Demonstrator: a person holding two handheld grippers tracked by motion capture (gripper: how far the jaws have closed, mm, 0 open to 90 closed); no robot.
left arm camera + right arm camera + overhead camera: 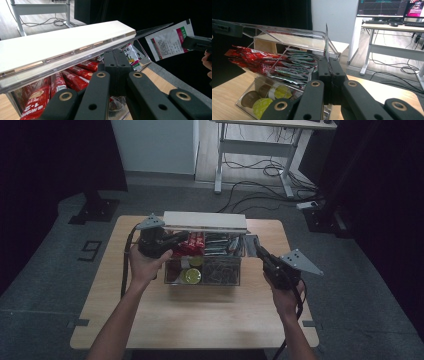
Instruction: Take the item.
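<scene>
Left gripper (pixel 172 241) is pinching the clear lid (pixel 150 27) open. Right gripper (pixel 327 60), jaws pressed on a sachet (pixel 171 40), is holding it beside the organizer box (pixel 202 270); probably mid-task, one sachet out.

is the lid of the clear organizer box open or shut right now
Open. The left gripper holds the lid raised above the red sachets, and the right gripper holds a sachet outside the box.

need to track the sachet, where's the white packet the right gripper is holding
The white packet is pinched in the right gripper, held in the air just off the right end of the clear organiser box, beside its raised lid.
</scene>
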